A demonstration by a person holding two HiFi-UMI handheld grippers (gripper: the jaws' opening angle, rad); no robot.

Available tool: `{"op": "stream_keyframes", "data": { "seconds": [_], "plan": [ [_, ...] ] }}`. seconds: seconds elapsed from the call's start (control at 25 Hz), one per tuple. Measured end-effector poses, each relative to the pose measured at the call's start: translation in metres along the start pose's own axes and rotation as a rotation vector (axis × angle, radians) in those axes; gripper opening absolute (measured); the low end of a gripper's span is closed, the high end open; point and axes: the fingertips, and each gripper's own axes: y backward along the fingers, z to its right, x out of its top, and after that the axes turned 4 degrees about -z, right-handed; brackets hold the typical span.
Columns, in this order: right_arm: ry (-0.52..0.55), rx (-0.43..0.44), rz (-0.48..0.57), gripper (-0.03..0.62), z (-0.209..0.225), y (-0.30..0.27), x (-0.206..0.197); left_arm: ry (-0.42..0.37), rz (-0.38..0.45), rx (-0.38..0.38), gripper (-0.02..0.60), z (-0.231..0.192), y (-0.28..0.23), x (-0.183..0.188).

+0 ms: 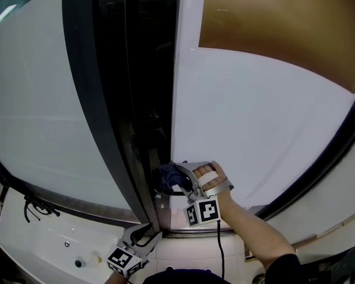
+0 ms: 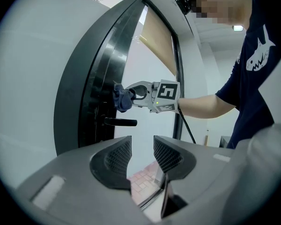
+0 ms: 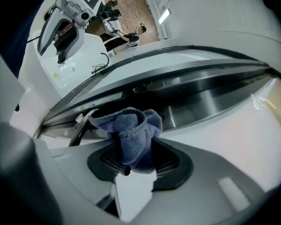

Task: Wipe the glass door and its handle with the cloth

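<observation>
Right claw (image 1: pixel 182 181) pinches the blue cloth (image 1: pixel 168 174) tight at the glass door (image 2: pixel 42 88) edge; left claw (image 2: pixel 142 153) is open, empty. It looks best to slide the cloth down to 6 o'clock and rub along the handle (image 2: pixel 120 122), pressing softly.

Dusty blue cloth (image 3: pixel 131 130) beside the black door frame (image 1: pixel 89 99). Right of the frame the glass (image 1: pixel 254 117) is milky white, topped by a tan panel (image 1: pixel 284 22). The handle (image 2: pixel 119 122) is black; the pale grey right gripper (image 1: pixel 183 182) bears black-and-white square markers.

Tan blind (image 1: pixel 284 28) hung at 1 o'clock; white tiled floor (image 1: pixel 173 257) at 6; ceiling light (image 2: pixel 239 28) glowed.
</observation>
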Motion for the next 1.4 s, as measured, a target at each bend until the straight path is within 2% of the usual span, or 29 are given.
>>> {"op": "stream_keyframes", "data": {
  "seconds": [0.32, 0.76, 1.0, 1.2, 1.28, 1.4],
  "plan": [
    [-0.053, -0.018, -0.096, 0.152, 0.005, 0.031, -0.063, -0.010, -0.007, -0.037, 0.141, 0.017, -0.019, 0.008],
    [-0.175, -0.076, -0.318, 0.152, 0.019, 0.107, -0.197, -0.032, -0.015, -0.070, 0.141, 0.031, -0.035, 0.014],
    [-0.231, -0.115, -0.419, 0.152, 0.021, 0.135, -0.251, -0.035, -0.015, -0.059, 0.141, 0.029, -0.031, 0.011],
    [-0.321, -0.150, -0.407, 0.152, 0.023, 0.144, -0.255, -0.037, -0.016, -0.055, 0.141, 0.029, -0.025, 0.010],
    [-0.350, -0.160, -0.352, 0.152, 0.032, 0.145, -0.230, -0.033, -0.015, -0.052, 0.141, 0.027, -0.022, 0.011],
    [-0.363, -0.159, -0.219, 0.152, 0.053, 0.134, -0.165, -0.030, -0.014, -0.047, 0.141, 0.024, -0.019, 0.007]
  ]
}}
